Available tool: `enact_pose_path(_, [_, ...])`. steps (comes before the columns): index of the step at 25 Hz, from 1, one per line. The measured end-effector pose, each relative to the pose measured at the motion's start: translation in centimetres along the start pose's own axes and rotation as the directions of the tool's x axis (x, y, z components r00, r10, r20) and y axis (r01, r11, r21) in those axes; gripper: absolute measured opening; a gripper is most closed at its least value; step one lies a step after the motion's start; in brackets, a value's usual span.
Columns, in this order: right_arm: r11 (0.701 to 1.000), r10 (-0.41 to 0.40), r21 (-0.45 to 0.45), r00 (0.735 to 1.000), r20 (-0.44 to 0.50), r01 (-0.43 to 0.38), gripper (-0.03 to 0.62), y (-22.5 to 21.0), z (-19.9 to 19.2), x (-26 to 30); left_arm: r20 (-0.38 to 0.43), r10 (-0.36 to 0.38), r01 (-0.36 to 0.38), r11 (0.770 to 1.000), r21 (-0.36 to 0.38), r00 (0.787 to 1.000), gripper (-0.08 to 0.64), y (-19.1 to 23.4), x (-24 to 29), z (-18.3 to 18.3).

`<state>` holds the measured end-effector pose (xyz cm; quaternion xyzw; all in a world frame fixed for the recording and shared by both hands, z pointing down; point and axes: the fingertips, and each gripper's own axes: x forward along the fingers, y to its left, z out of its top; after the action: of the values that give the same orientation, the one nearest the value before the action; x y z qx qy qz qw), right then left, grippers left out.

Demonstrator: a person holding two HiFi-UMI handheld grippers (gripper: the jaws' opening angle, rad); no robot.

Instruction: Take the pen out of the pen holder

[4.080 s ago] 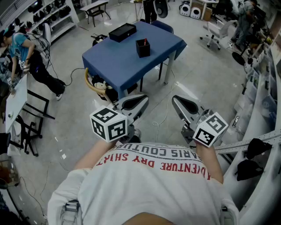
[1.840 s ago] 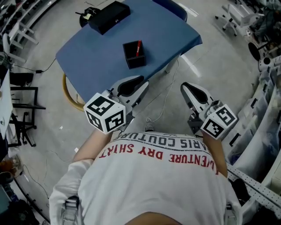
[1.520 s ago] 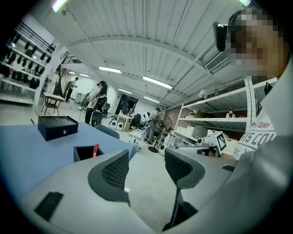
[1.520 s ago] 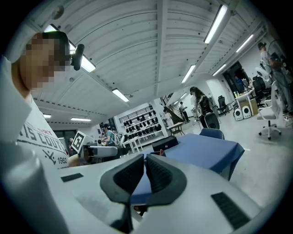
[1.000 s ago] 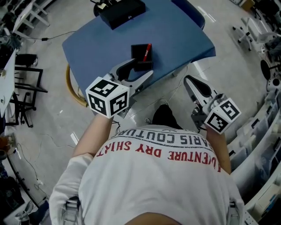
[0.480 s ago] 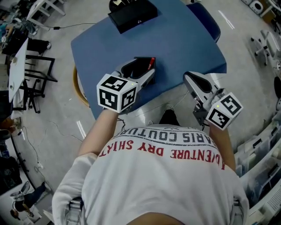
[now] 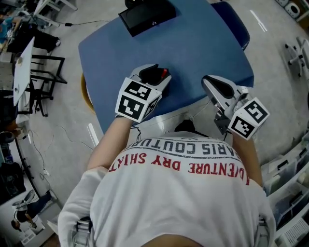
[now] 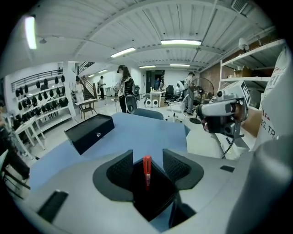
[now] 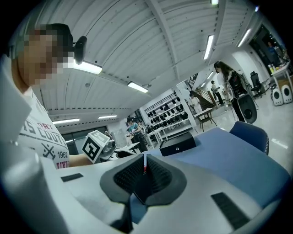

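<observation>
Newly bracketed by the narrowing but still parted jaws of the lowered left gripper (image 8: 147,156), the red pen (image 8: 147,171) stands in the black pen holder (image 8: 153,196) on the blue table (image 7: 203,43), with the right gripper (image 7: 208,81) to the holder's right, jaws together.

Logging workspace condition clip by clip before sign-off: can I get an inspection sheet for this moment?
Surface: blue table, two items on it.
Job's things: black pen holder on the table's near half; red pen standing in it.
Clutter: black box at the far edge.
Grippers: left gripper, jaws apart astride the pen holder, just been closing, pads not seen pressing; right gripper shut, empty, at the table's near edge.
Cables: black cable on the floor, far left of the table.
Surroundings: blue chair behind the table; black folding frames to the left; person standing in the background.
</observation>
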<state>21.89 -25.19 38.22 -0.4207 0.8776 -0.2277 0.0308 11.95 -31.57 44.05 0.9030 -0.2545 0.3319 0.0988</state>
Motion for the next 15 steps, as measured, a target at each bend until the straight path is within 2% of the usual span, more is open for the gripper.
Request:
enact_pose_path(4, [1.0, 0.025, 0.002, 1.0, -0.004, -0.025, 0.028, 0.1, -0.3, 0.2, -0.044, 0.038, -0.037, 0.999, 0.02, 0.998, 0.177, 0.1, -0.1, -1.3])
enact_pose_path(9, [0.998, 0.069, 0.007, 0.997, -0.023, -0.069, 0.028, -2.6, 1.7, 1.0, -0.088, 0.029, -0.028, 0.999, 0.016, 0.996, 0.126, 0.2, 1.4, 0.2])
enact_pose_path(15, [0.991, 0.133, 0.008, 0.99, -0.054, -0.132, 0.028, -3.6, 1.8, 1.8, -0.107, 0.049, -0.049, 0.999, 0.003, 0.993, 0.081, 0.1, 1.9, -0.1])
